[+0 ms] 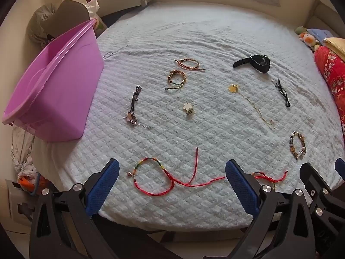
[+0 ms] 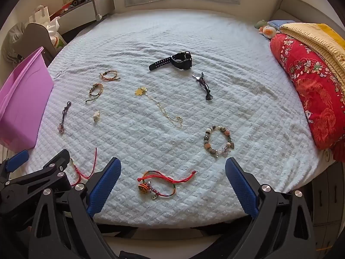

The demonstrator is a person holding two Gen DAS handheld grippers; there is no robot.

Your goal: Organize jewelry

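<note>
Red cord bracelet (image 1: 172, 177) lies between the left gripper's (image 1: 172, 183) spread, empty fingers (image 1: 105, 185). Its loose tails could snag the quilted bed (image 1: 215, 32) cover. The right gripper (image 2: 172, 183) is spread too.

Red quilt (image 2: 312, 95), plush toy (image 2: 267, 30)

Soft, even daylight, faint shadows, no glare. Both views sharp; heavy fisheye bending, dark vignette at corners.
</note>
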